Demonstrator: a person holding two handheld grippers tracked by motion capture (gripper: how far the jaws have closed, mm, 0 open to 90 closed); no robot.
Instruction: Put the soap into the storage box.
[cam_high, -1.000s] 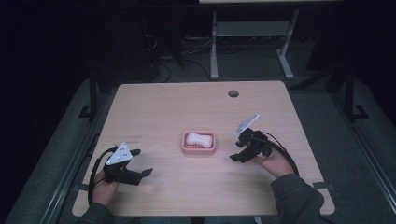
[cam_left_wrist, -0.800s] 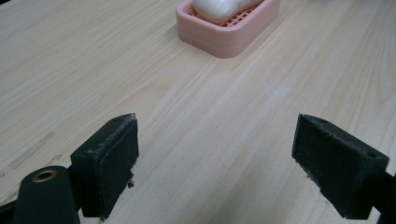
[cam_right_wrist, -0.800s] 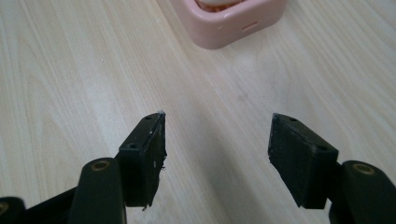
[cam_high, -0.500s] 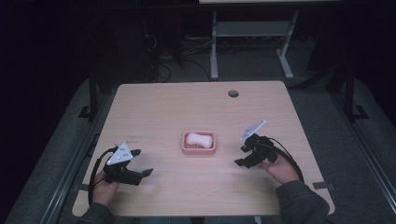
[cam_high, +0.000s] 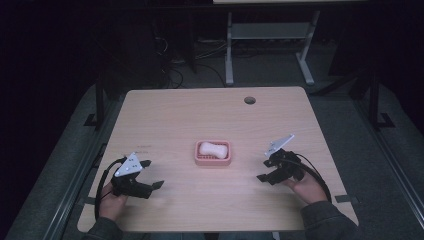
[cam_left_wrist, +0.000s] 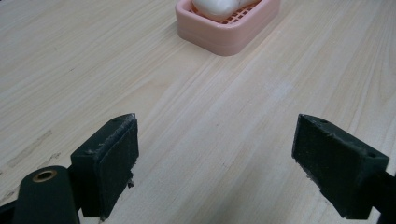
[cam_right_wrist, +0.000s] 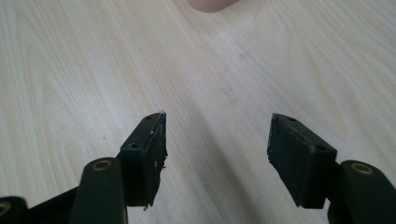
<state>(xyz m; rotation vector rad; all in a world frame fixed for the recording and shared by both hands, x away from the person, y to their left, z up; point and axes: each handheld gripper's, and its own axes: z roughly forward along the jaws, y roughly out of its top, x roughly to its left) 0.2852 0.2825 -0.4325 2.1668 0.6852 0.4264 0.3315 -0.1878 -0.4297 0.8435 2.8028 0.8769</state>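
A pink soap dish sits near the middle of the wooden table, with a white bar of soap lying in it. In the left gripper view the dish and the soap lie ahead at the top. My left gripper rests at the front left, open and holding nothing, its jaws wide apart. To the right of the dish, my right gripper is open and also holds nothing. A sliver of the pink dish shows at the top of the right gripper view.
A round cable hole is in the table's far right part. Behind the table stands a metal frame on a dark floor with cables. Bare wood lies between each gripper and the dish.
My right gripper has drawn back from beside the dish toward the front right of the table. The left gripper, the dish and the soap have stayed put.
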